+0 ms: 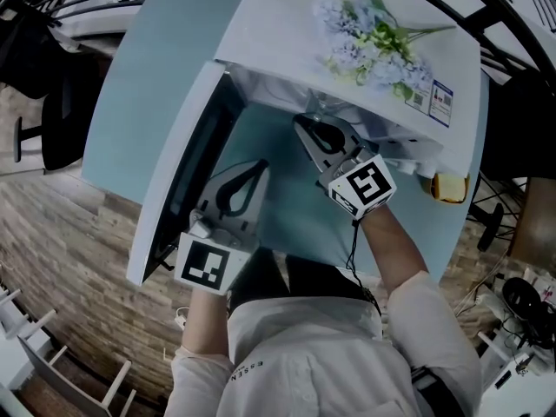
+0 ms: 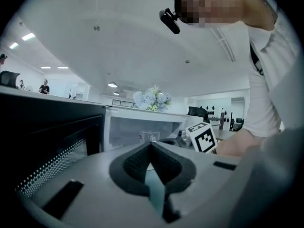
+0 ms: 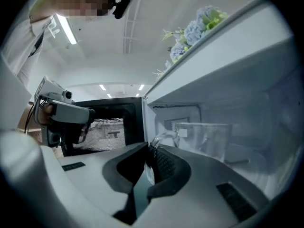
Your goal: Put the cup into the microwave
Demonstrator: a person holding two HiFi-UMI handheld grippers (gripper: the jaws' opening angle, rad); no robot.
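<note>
The white microwave point(image 1: 287, 24) stands with its door point(image 1: 187, 176) swung open to the left. A clear glass cup point(image 3: 206, 139) is upright inside the cavity. Its handle point(image 3: 164, 137) runs between the jaws of my right gripper point(image 3: 151, 148), which is shut on it. In the head view the right gripper point(image 1: 306, 127) reaches into the opening, and the cup is mostly hidden under the microwave's top. My left gripper point(image 1: 259, 168) hovers beside the door, in front of the opening, shut with nothing in it. The left gripper view shows its tips point(image 2: 151, 144) meeting and the cup point(image 2: 149, 137) beyond them.
A bunch of pale blue artificial flowers point(image 1: 373, 42) lies on top of the microwave. A yellow object point(image 1: 450, 187) sits at the table's right edge. The light blue table point(image 1: 287, 220) shows under both grippers. Dark chairs stand round the table, and the floor is wood-patterned.
</note>
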